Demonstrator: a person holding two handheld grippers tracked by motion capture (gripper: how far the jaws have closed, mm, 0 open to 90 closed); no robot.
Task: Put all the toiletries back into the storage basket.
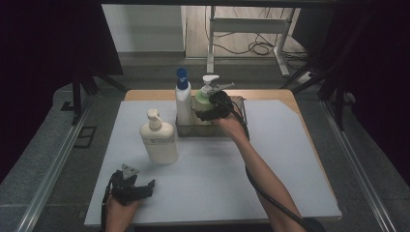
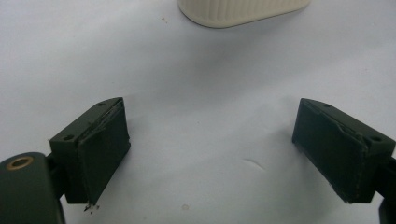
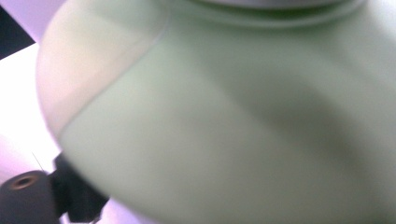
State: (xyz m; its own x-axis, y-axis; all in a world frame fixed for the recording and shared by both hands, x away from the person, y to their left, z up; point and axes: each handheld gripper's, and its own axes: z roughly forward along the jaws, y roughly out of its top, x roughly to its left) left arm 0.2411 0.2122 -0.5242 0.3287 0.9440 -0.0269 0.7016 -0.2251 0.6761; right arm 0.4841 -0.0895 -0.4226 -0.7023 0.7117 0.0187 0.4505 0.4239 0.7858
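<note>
From the high view, your right gripper (image 1: 209, 112) is reached out to the metal rack (image 1: 241, 107) at the far middle of the white table mat (image 1: 217, 174), its jaws set around the green pump bottle (image 1: 203, 96) that stands in the rack just beside the tall white bottle with the blue cap (image 1: 183, 99). The green bottle is upright, its white pump head above your gripper. Whether the pads press on it or merely bracket it cannot be told from here. Your left gripper (image 1: 138, 187) rests low at the near left edge of the mat, apart from the cream pump bottle (image 1: 157, 137) that stands on the mat in front of it, outside the rack. In the left gripper view, your left gripper (image 2: 210, 154) has its two black jaws spread wide with nothing between them but bare mat; the ribbed base of the cream bottle (image 2: 243, 9) sits ahead at the top edge, well clear of the pads. In the right gripper view, the green bottle (image 3: 243, 130) is pressed up close to the lens, blurred, with its paler shoulder at the upper left; one dark jaw shows at the lower left beside the bottle's wall, and you cannot tell whether it touches. Your jaws stand wide around that bottle, grip unclear.
</note>
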